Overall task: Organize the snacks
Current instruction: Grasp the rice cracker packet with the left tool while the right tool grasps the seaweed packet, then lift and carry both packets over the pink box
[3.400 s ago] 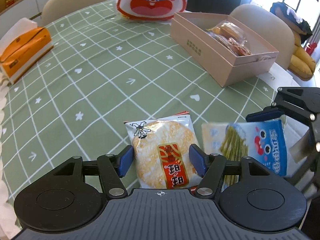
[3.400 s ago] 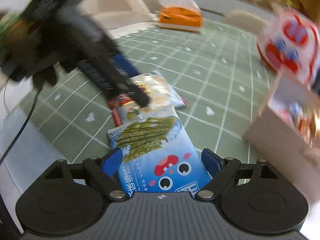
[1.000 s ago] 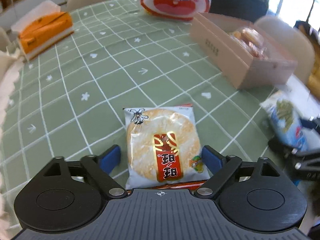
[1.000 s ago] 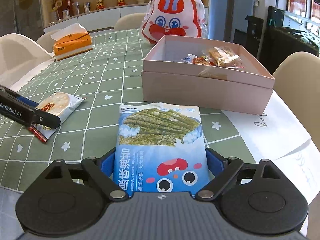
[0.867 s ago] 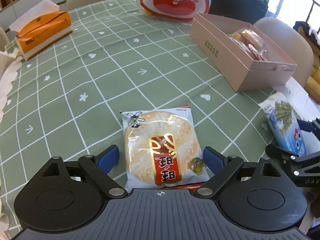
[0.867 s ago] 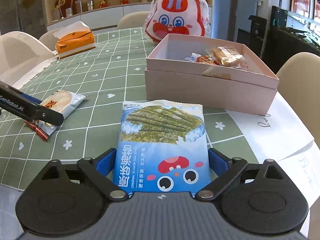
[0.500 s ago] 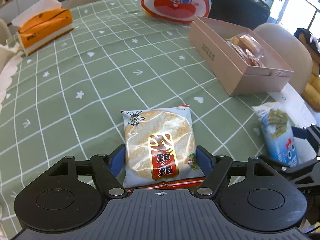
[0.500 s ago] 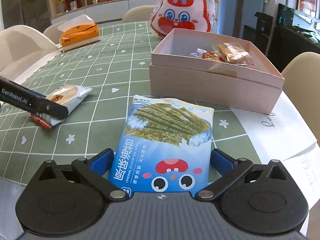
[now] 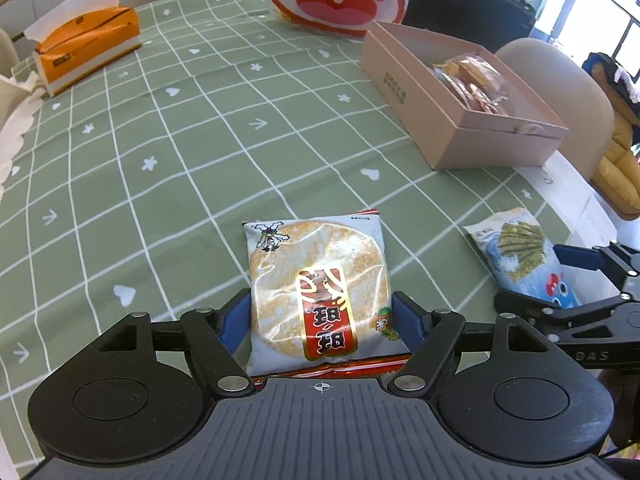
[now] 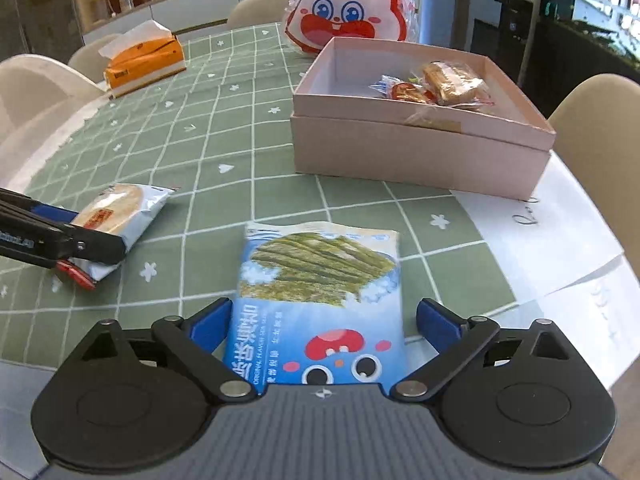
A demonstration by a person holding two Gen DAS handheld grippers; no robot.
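Note:
A rice cracker packet [image 9: 318, 292] lies on the green checked tablecloth, and my left gripper [image 9: 320, 322] is shut on its two sides; it also shows in the right wrist view [image 10: 118, 216]. A blue seaweed snack packet [image 10: 320, 304] lies near the table's edge between the fingers of my open right gripper [image 10: 324, 326], with gaps on both sides; it also shows in the left wrist view [image 9: 520, 256]. A pink open box [image 10: 416, 152] holding several wrapped snacks stands beyond it, and shows in the left wrist view too [image 9: 448, 120].
A red and white rabbit bag [image 10: 348, 8] stands behind the box. An orange tissue box [image 9: 86, 50] sits at the far left. White paper [image 10: 560, 240] lies at the right table edge. Beige chairs [image 10: 600, 128] ring the table.
My left gripper's fingers have closed in onto the sides of the rice cracker packet. The right gripper has stayed open around the seaweed packet and shifted slightly.

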